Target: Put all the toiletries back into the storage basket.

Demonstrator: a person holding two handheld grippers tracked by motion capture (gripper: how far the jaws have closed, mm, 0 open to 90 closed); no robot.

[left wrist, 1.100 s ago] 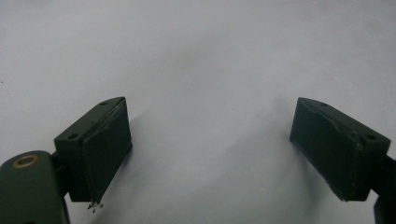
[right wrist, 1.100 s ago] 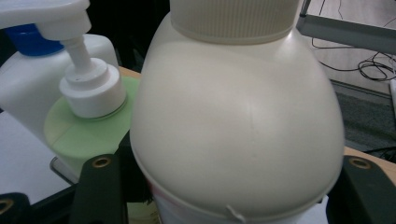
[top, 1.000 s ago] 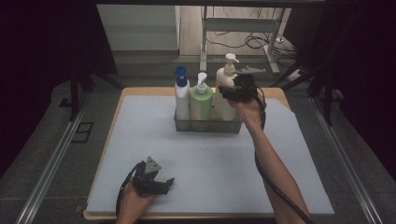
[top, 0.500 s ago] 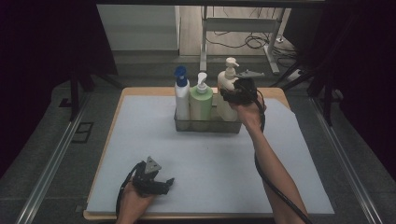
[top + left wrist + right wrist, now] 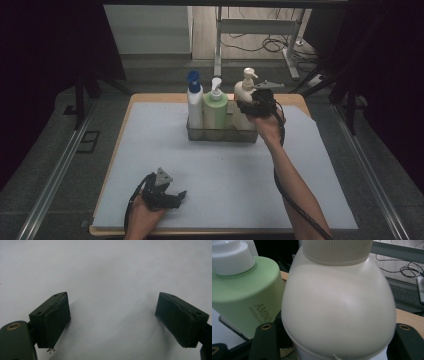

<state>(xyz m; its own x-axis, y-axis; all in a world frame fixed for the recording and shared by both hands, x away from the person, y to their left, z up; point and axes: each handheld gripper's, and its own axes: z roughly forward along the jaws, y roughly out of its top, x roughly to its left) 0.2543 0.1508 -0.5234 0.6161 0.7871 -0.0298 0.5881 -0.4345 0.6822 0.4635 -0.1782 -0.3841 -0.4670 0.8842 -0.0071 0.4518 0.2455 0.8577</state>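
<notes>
The right gripper (image 5: 250, 103) has its jaws around the round cream bottle (image 5: 243, 102), one on each side of its fat belly, and they look tight on it, so I think the job now is to lift that bottle out of the clear tray (image 5: 220, 135). The tray sits near the far edge of the desk (image 5: 320, 165), about in the middle, and the cream bottle stands at its right end. To do this well, I would pull straight up and slowly, because the green bottle (image 5: 215, 111) is just beside it (they may even be touching) and a sideways tug could tip it over. The cream bottle is smooth, shiny plastic and curves like an egg, so it could slip; a hold lower down, where it is widest, feels safer than up by the neck. Its cap (image 5: 337, 251) has tiny ridges all round and a pump on top. The green bottle is flat on its shoulder, with small letters on its front and a white pump. A white bottle with a blue cap (image 5: 194, 102) stands at the left end of the tray. The left gripper (image 5: 172, 195) rests near the near edge of the desk toward the left corner, jaws wide apart with nothing between them, over the soft-looking pale mat (image 5: 107, 270).
</notes>
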